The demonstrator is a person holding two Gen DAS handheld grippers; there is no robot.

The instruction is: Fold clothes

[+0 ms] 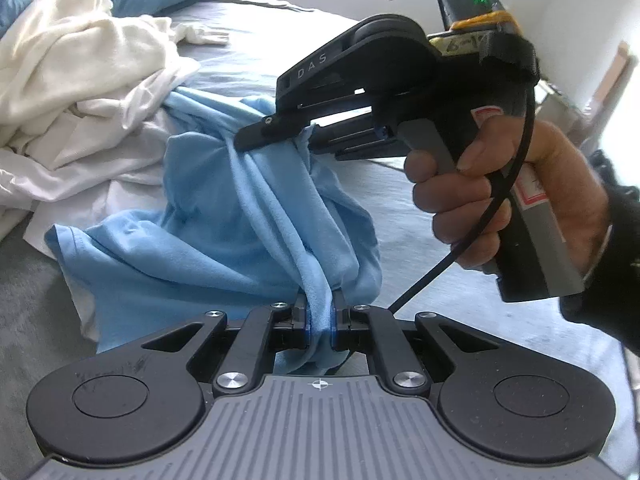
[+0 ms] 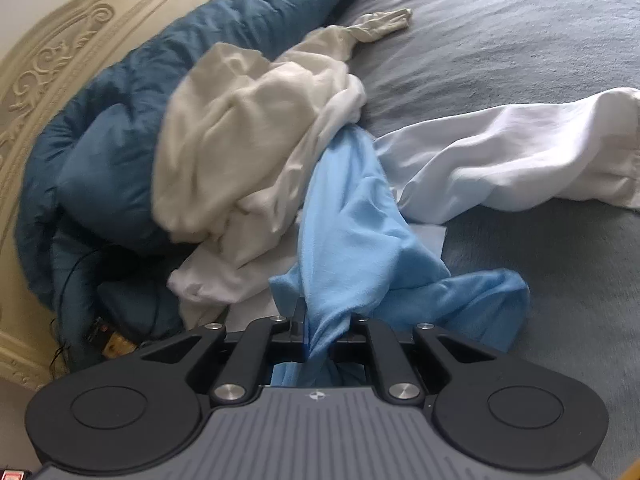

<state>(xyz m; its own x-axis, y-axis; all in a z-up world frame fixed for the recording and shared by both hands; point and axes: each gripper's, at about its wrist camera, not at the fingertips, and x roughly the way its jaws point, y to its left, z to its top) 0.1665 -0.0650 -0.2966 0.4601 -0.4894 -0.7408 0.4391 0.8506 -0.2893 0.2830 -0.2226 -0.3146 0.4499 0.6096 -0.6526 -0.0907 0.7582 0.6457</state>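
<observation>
On the grey bed [image 2: 520, 40], beside a heap of white clothes [image 2: 248, 132], both the left gripper [image 1: 320, 320] and right gripper [image 2: 320, 328] pinch a bunched light-blue shirt [image 1: 224, 232], seemingly drawing it clear, which next calls for spreading it flat.

Part of the blue garment [image 2: 352, 240] under cream laundry [image 2: 240, 140], perhaps a sleeve.

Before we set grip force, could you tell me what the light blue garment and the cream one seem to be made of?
Light blue garment: seemingly soft matte knit, perhaps cotton jersey; it ropes into limp folds. Cream garment: similar matte cloth, softly crumpled.
</observation>
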